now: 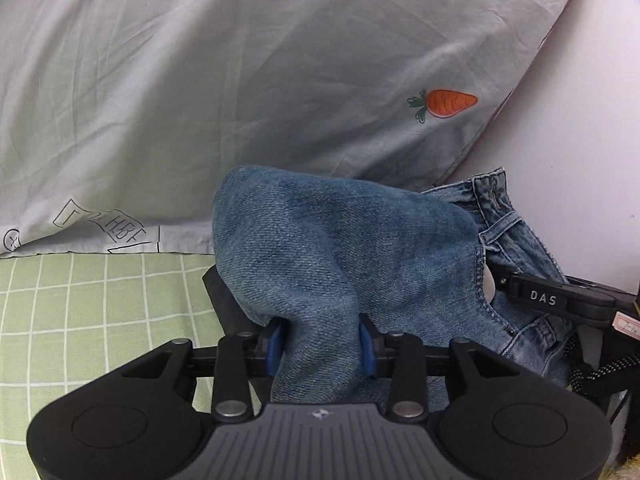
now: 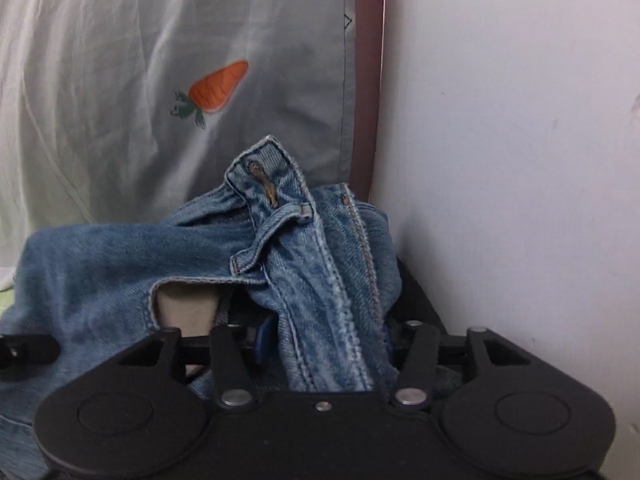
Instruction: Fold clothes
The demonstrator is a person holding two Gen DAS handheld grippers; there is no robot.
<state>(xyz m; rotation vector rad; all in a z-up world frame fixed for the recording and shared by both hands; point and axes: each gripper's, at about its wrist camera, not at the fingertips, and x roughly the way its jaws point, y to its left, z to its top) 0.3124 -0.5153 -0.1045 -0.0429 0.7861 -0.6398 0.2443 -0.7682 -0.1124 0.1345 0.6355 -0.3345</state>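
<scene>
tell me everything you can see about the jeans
The jeans are blue, faded denim with pale stitched seams, a belt loop and a buttonhole on the waistband corner that sticks up in the right wrist view. They are bunched and draped, not flat. The left gripper is shut on a plain fold of cloth; the right gripper is shut on the seamed waistband part. They hang in front of a pale sheet with a carrot print, above a green checked cover.

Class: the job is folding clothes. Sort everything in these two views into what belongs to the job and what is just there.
In the job: jeans; left gripper and right gripper, both shut on the jeans.

Just there: carrot-print sheet; green checked cover; wall.
</scene>
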